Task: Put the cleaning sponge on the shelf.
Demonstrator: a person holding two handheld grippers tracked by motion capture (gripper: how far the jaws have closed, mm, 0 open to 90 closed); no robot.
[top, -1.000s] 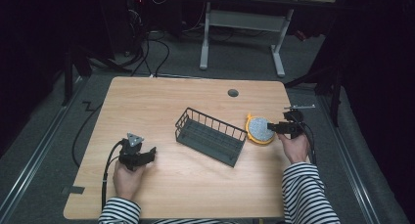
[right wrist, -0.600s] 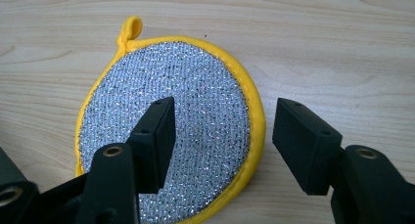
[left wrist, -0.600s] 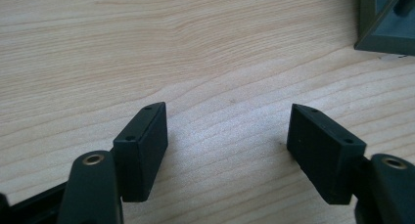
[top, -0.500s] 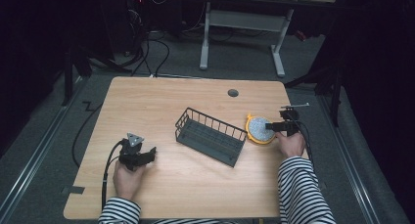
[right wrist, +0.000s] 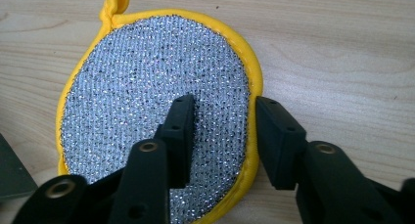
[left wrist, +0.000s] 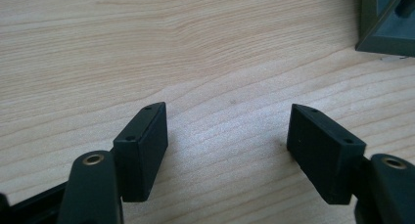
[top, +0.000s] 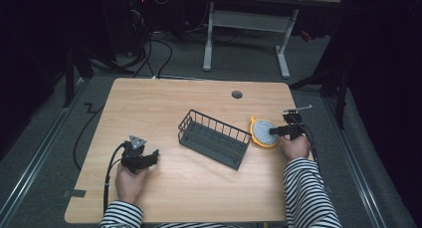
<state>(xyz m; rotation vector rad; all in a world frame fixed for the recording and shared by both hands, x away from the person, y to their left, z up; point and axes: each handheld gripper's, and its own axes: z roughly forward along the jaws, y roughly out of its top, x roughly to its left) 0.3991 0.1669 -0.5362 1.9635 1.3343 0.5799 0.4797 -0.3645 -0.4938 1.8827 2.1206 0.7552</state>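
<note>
at the counter's [top: 199, 198] right side, a round scouring pad [top: 263, 132] lies flat just beside the wire dish rack [top: 215, 137]. right gripper [right wrist: 222, 119] has jaws parted astride the pad's near edge, one over the mesh, one outside the rim; not yet clenched. judged light, soft, floppy; best pinched at the yellow rim. silver mesh face, yellow binding, hanging loop. left gripper [left wrist: 227, 136] rests released, holding nothing.

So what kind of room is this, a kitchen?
Probably not a kitchen, more likely a workshop or lab: a bare light wooden table stands on grey floor, black cables trail behind it, and a white-legged metal desk sits in the dark background.
</note>
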